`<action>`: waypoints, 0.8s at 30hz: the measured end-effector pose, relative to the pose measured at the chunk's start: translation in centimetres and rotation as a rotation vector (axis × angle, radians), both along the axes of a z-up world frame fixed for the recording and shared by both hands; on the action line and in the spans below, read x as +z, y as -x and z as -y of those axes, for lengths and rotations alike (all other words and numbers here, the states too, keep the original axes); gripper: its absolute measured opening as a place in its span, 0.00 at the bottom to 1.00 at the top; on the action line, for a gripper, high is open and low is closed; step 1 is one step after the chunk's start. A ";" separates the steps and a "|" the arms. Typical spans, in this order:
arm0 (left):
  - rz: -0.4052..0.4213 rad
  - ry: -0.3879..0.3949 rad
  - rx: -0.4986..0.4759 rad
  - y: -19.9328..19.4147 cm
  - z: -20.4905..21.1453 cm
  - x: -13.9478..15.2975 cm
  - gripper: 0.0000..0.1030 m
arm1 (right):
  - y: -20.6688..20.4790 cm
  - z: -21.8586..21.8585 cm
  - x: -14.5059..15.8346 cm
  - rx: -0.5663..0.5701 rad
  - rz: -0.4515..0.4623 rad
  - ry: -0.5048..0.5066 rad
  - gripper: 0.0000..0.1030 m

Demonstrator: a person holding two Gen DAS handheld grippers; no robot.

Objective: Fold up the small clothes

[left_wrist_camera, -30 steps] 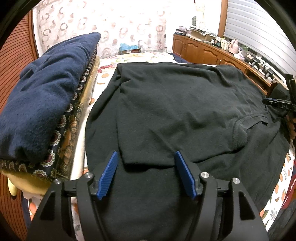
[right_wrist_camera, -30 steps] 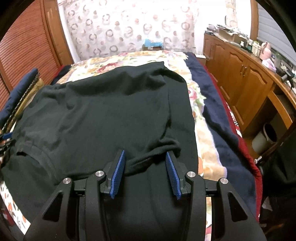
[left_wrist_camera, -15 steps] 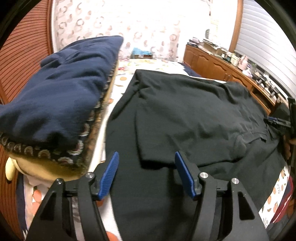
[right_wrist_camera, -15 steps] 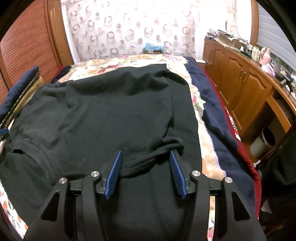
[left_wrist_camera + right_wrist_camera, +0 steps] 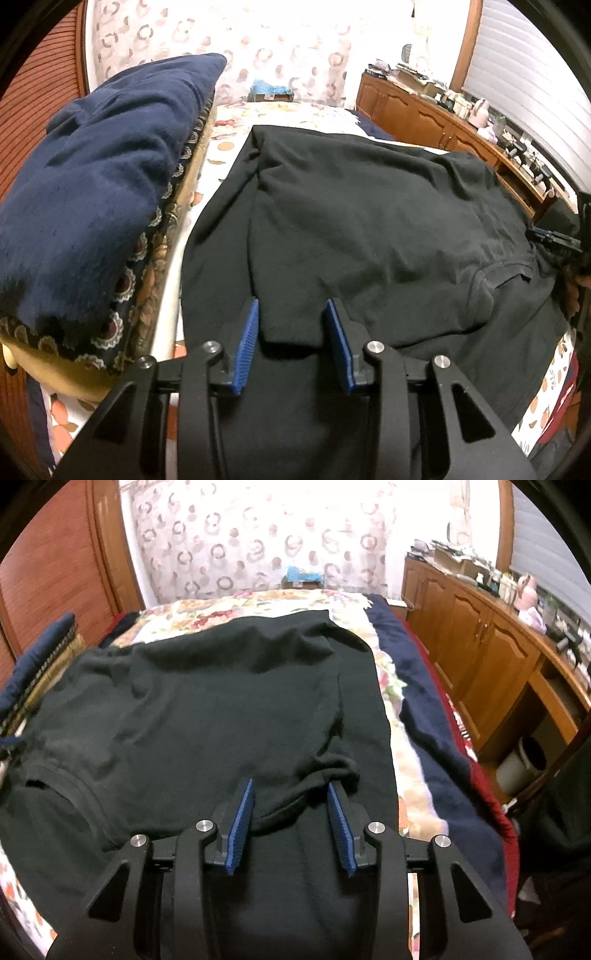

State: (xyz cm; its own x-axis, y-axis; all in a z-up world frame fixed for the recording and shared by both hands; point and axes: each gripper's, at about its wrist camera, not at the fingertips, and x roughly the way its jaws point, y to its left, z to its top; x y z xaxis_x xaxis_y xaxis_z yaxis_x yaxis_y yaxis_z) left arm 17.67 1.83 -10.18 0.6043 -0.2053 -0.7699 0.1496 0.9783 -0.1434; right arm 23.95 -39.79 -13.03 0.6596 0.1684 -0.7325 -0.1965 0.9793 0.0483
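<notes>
A black shirt [image 5: 369, 221] lies spread on the bed, with its sides folded in over the middle. My left gripper [image 5: 291, 306] hovers low at the near left. The corner of the folded flap [image 5: 288, 325] lies between its blue pads [image 5: 247, 339], and its jaws are closing without a clear pinch. My right gripper [image 5: 290, 786] is at the near right of the shirt [image 5: 203, 709]. A bunched ridge of black cloth [image 5: 317, 775] runs between its closing jaws, and the pads [image 5: 340, 827] stand apart from it. The right gripper [image 5: 554, 236] also shows at that view's right edge.
A tall stack of folded bedding topped by a navy blanket [image 5: 92, 177] stands left of the shirt. The floral bedsheet [image 5: 258, 605] and a navy cover [image 5: 436, 731] lie beneath. Wooden cabinets [image 5: 480, 646] and a bin [image 5: 521, 764] are to the right.
The left gripper's jaws have narrowed around the flap corner, and its view has shifted so the bedding stack looms larger. The right gripper's jaws widened a little, then narrowed; it stayed put.
</notes>
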 end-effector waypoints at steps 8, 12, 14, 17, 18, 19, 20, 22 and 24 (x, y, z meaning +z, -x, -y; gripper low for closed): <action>0.020 -0.032 -0.001 0.0 0.2 -0.1 0.11 | -1.1 0.4 0.3 -0.020 -0.036 -0.023 0.40; 0.056 -0.035 -0.013 0.3 0.6 0.7 0.05 | -1.2 0.6 0.1 -0.015 -0.020 -0.010 0.09; 0.087 -0.036 -0.001 0.9 0.5 1.7 0.05 | -0.7 0.4 0.6 0.006 0.011 -0.011 0.04; 0.139 -0.019 0.006 2.0 0.6 3.5 0.05 | 0.5 0.2 2.1 0.022 0.073 -0.015 0.03; 0.154 -0.009 0.003 2.4 0.6 4.0 0.05 | 0.9 0.3 2.8 0.024 0.095 -0.027 0.03; 0.171 0.002 0.005 2.8 0.4 4.6 0.05 | 1.6 0.4 3.6 0.027 0.119 -0.038 0.03; 0.187 0.019 0.001 3.3 0.4 5.2 0.04 | 1.9 0.4 4.2 0.028 0.134 -0.046 0.03; 0.219 0.050 -0.004 4.2 0.3 6.4 0.04 | 2.9 0.8 5.7 0.038 0.169 -0.067 0.02; 0.247 0.078 -0.007 5.4 0.0 7.6 0.04 | 3.9 1.0 7.3 0.047 0.203 -0.077 0.02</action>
